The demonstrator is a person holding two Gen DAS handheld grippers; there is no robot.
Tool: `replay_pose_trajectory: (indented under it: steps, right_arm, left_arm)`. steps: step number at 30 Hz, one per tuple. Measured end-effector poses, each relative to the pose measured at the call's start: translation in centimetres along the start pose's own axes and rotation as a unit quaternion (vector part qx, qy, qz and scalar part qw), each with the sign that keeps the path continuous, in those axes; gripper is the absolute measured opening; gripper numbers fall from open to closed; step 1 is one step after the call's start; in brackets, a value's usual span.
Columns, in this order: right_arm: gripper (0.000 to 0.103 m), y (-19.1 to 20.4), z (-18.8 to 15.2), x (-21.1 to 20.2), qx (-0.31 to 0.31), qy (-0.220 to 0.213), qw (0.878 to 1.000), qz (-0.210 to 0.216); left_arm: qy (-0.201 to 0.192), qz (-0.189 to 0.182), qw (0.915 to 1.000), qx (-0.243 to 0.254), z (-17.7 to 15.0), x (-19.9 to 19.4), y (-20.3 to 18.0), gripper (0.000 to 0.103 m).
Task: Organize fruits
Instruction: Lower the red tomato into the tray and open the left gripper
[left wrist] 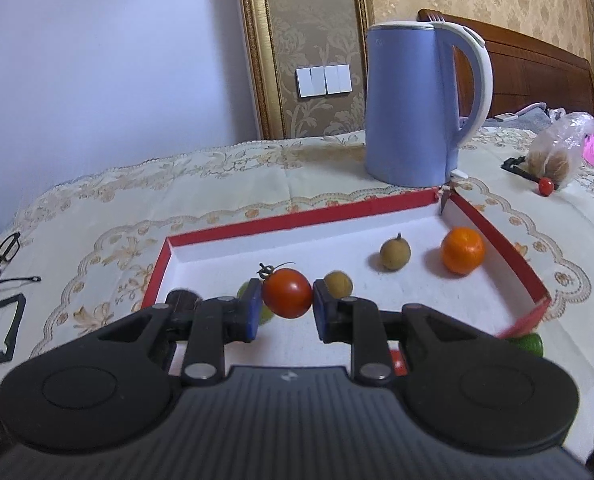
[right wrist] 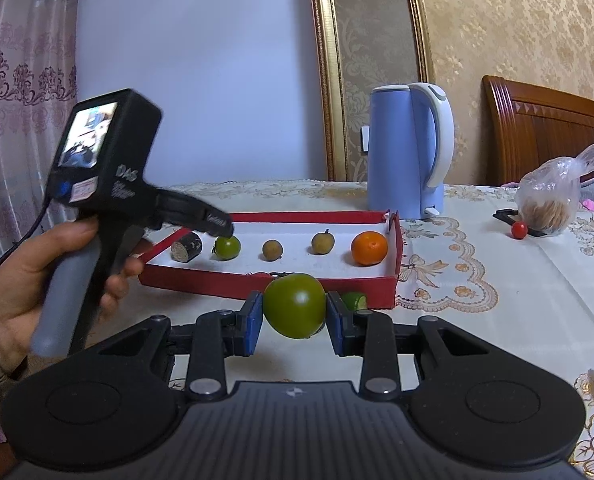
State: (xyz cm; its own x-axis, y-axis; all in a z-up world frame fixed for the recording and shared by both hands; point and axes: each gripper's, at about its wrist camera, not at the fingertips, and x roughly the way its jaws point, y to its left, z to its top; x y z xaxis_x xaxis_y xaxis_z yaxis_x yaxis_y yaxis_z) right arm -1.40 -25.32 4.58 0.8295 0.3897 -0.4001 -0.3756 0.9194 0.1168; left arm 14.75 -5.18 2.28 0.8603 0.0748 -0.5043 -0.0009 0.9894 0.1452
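Note:
My left gripper (left wrist: 287, 300) is shut on a red cherry tomato (left wrist: 287, 294) with a stem, held above the white floor of the red-walled tray (left wrist: 297, 216). In the tray lie an orange (left wrist: 462, 250), two brown longans (left wrist: 395, 255) (left wrist: 338, 283), a green fruit (right wrist: 227, 247) and a dark cylinder (right wrist: 187, 247). My right gripper (right wrist: 295, 308) is shut on a green tomato (right wrist: 295, 306) just in front of the tray's near wall (right wrist: 201, 282). A person's hand (right wrist: 57, 272) grips the left tool's handle beside the tray.
A blue kettle (left wrist: 413, 104) stands behind the tray. A plastic bag of longans (right wrist: 545, 200) and a small red tomato (right wrist: 519, 230) lie at the right. A cut lime (right wrist: 355, 300) sits by the tray's front corner. Glasses (left wrist: 1, 256) and a black frame (left wrist: 1, 328) lie at the left.

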Motion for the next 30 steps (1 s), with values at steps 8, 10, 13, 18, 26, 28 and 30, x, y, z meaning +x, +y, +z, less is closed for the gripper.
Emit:
replay_pose_trajectory:
  steps: [8,10,13,18,26,28,30]
  right_arm:
    - [0.033,-0.4,-0.3,0.0,0.005,0.001,1.0,0.0]
    - [0.033,-0.6,-0.3,-0.1,0.008,0.001,1.0,-0.002]
    - [0.033,-0.7,-0.4,-0.2,0.009,-0.001,1.0,-0.002]
    - [0.033,-1.2,-0.4,-0.4,0.014,-0.002,1.0,-0.005]
    - [0.033,-1.3,-0.6,-0.5,0.018,-0.002,1.0,-0.005]
    - [0.033,-1.2,-0.5,-0.5,0.017,-0.002,1.0,-0.004]
    - [0.033,-1.1,-0.5,-0.4,0.017,-0.001,1.0,-0.003]
  left_arm:
    - [0.015,0.012,0.9998,0.009,1.5,2.9,-0.9,0.024]
    - [0.022,0.013,0.9996,0.011,1.9,3.7,-1.1,0.024]
    - [0.033,0.012,0.9993,0.01,2.6,4.8,-1.4,0.025]
    - [0.035,0.021,0.999,0.02,3.2,5.9,-1.9,0.025]
    - [0.039,0.026,0.9985,0.027,3.6,6.8,-2.4,0.027]
    - [0.04,0.022,0.9987,0.024,3.6,6.7,-2.3,0.031]
    - [0.039,0.019,0.9988,0.023,3.5,6.5,-2.2,0.037]
